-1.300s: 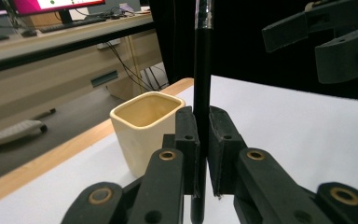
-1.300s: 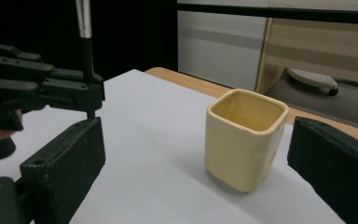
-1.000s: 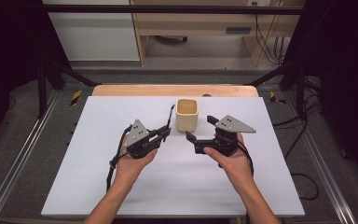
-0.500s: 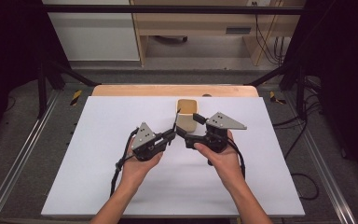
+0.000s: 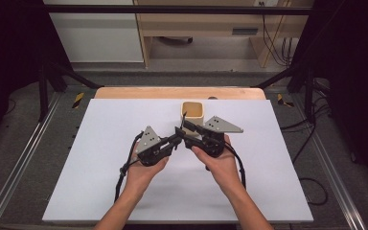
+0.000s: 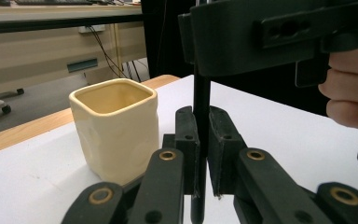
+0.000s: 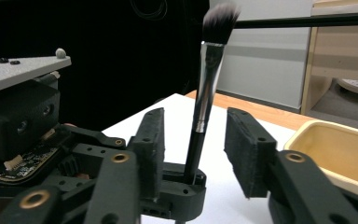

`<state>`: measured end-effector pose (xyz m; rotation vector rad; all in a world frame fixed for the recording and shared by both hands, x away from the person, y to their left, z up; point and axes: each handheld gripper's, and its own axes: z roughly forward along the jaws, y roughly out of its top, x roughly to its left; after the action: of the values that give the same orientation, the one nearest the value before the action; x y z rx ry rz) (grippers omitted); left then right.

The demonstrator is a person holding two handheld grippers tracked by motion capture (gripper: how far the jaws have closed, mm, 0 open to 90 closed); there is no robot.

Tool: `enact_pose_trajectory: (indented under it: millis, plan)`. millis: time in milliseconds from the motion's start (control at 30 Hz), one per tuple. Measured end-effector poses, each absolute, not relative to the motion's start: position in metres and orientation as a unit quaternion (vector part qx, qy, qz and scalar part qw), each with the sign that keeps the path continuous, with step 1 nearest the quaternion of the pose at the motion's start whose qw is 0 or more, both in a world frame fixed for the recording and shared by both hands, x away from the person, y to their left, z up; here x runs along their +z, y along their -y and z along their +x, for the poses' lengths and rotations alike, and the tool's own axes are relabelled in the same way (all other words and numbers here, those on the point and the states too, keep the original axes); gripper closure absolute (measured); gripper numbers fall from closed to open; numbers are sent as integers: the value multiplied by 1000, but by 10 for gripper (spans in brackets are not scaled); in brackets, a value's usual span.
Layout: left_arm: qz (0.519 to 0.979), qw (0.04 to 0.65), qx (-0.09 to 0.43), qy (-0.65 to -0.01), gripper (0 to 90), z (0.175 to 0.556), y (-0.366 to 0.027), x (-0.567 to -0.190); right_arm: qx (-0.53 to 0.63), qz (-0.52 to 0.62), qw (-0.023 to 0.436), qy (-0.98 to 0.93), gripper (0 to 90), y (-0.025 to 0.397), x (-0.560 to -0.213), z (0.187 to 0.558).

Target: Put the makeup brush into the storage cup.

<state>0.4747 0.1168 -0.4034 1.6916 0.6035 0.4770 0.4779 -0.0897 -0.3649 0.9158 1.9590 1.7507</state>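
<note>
A makeup brush with a black handle, silver ferrule and dark bristles stands upright. My left gripper is shut on its handle low down. My right gripper is open, one jaw on each side of the brush and clear of it. In the high view the left gripper and right gripper meet tip to tip just in front of a cream square cup. The cup stands upright and looks empty; its rim lies to the right of my right jaws.
The grippers work over a white board laid on a wooden table. Metal rails run along both sides. Cables trail from each gripper toward the person's forearms.
My right gripper has swung left to meet the left one and now brackets the brush. The left gripper has edged right, toward the cup, still holding the brush.
</note>
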Motion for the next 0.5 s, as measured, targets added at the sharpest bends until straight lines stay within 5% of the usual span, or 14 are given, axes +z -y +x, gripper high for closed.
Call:
enact_pose_trajectory:
  millis: [300, 500]
  plan:
    - [730, 599, 203, -259, 838, 473, -118, -403, 617, 321, 176, -697, 801, 84, -368, 482]
    - [730, 599, 202, -260, 818, 473, -118, -405, 618, 320, 166, -698, 835, 83, -368, 483]
